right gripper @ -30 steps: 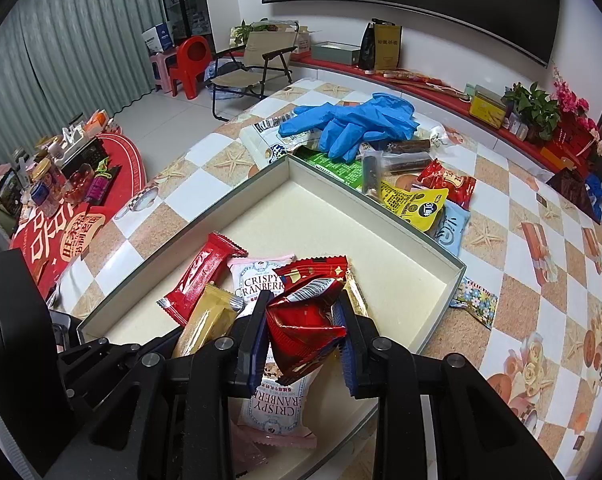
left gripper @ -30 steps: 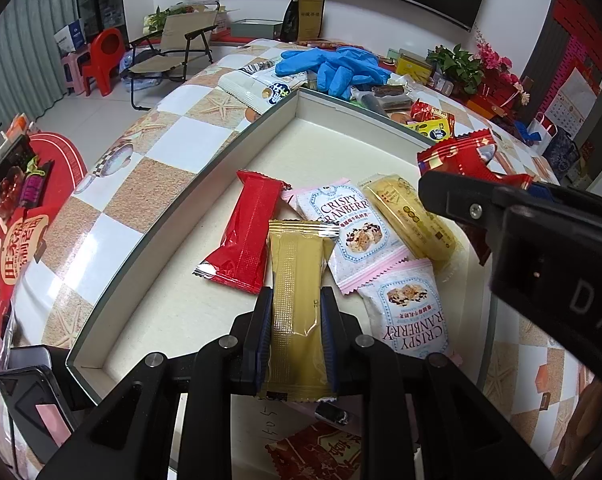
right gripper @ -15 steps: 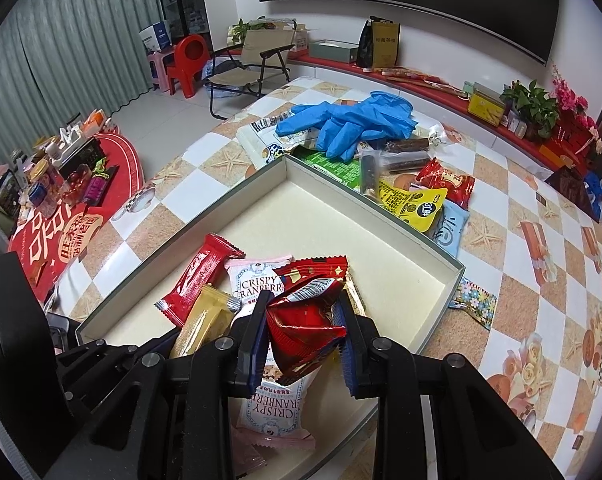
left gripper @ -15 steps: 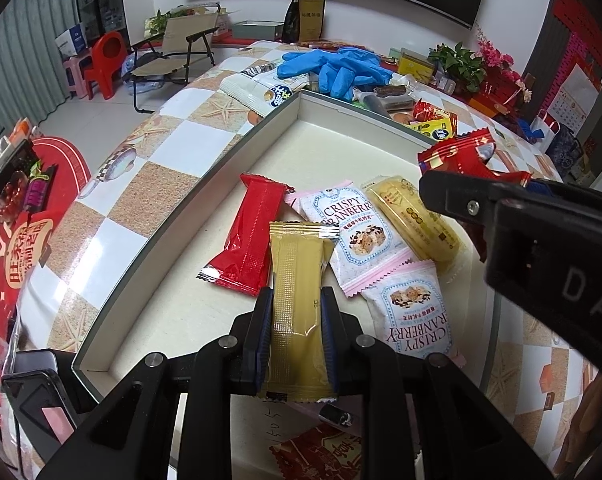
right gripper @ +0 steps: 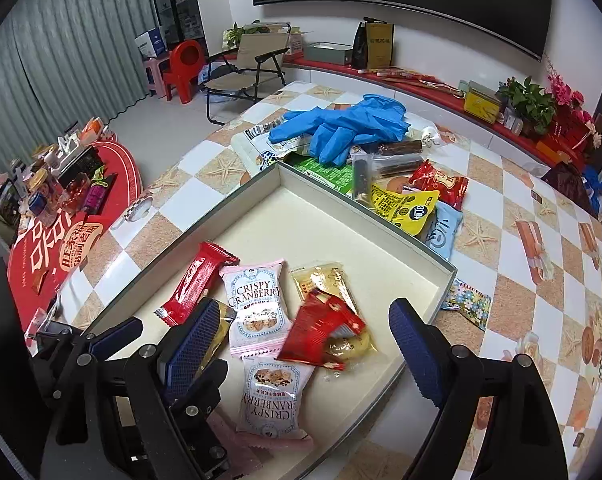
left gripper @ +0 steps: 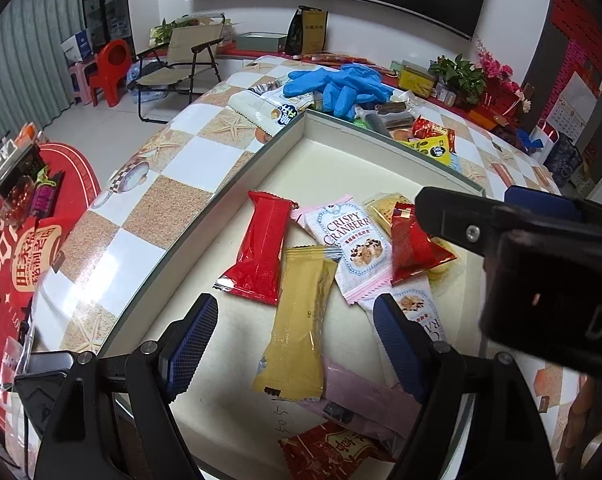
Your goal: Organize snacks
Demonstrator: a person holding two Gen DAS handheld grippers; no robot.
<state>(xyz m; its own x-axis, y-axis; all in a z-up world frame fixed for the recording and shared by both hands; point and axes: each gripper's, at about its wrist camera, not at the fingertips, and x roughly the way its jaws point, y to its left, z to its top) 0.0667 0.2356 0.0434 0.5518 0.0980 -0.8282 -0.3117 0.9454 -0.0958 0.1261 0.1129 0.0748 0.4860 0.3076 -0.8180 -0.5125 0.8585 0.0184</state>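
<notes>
left wrist view: the left gripper (left gripper: pixel 293 338) stands with its jaws wide apart, having just been opening. the gold packet (left gripper: pixel 299 320) lies flat between them in the tray (left gripper: pixel 205 236), touching neither pad; a second ago the pads were clamped on it. beside it lie the long red packet (left gripper: pixel 261 252) and a cranberry packet (left gripper: pixel 353 240).

right wrist view: the right gripper (right gripper: pixel 301 344) is likewise spread, its jaws just opened. the small red packet (right gripper: pixel 321 332), pinched and lifted earlier, now rests on the yellow packet (right gripper: pixel 333 284) in the tray, just ahead of the fingers and free of them. blue gloves (right gripper: pixel 341 128) lie beyond the tray.
</notes>
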